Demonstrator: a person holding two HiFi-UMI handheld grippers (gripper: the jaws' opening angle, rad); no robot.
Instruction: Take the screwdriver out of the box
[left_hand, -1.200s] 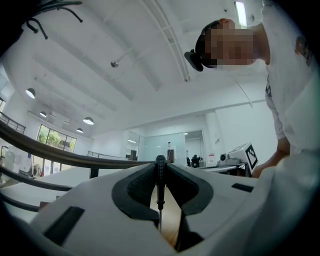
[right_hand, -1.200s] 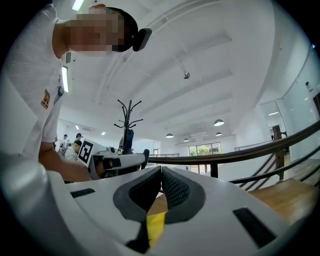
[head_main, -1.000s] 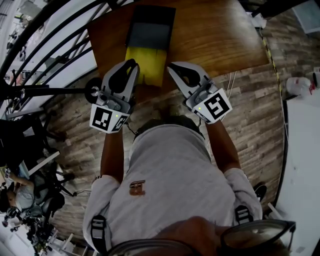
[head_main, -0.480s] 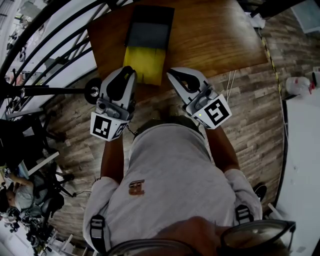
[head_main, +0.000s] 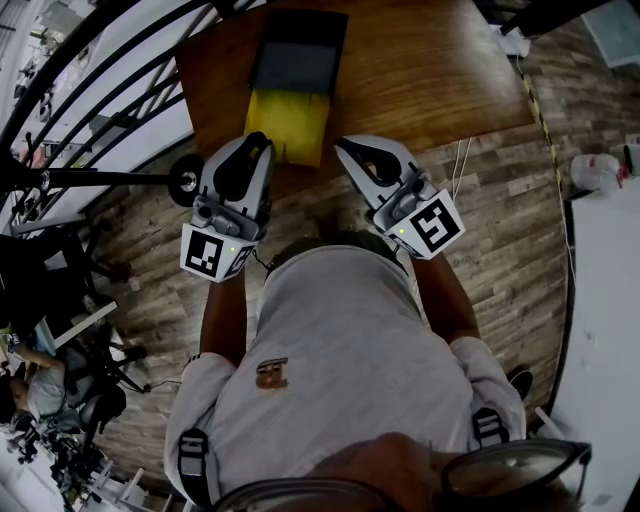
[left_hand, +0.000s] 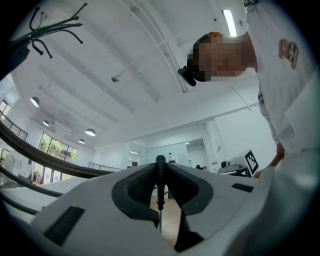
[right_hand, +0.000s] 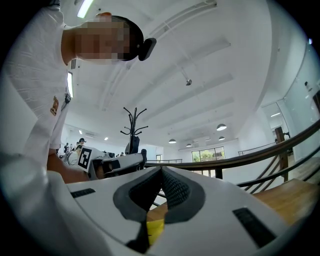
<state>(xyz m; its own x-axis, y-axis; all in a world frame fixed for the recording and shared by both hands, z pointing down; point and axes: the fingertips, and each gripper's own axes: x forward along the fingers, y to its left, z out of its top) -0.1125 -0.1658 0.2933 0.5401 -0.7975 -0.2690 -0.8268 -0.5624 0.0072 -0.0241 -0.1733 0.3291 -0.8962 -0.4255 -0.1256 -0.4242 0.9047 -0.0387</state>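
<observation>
The yellow box (head_main: 288, 125) lies open on the wooden table (head_main: 430, 70), its dark lid (head_main: 297, 60) folded away on the far side. My left gripper (head_main: 260, 138) hovers at the box's near left corner. In the left gripper view this gripper (left_hand: 160, 164) is shut on a small black screwdriver (left_hand: 160, 186), knurled handle up between the pads and thin shaft pointing down. My right gripper (head_main: 343, 146) hangs just right of the box. Its pads (right_hand: 172, 187) meet with nothing between them, and a strip of the yellow box (right_hand: 155, 231) shows below.
Dark railing bars (head_main: 90, 70) curve along the table's left side, with a black stand and wheel (head_main: 185, 180) below them. The table's near edge runs just under both grippers. A white object (head_main: 598, 172) lies on the plank floor at far right.
Both grippers have drawn back a little from the box toward the person. The left one, which overlapped the box's near edge, now sits clear of it with the screwdriver still held.
</observation>
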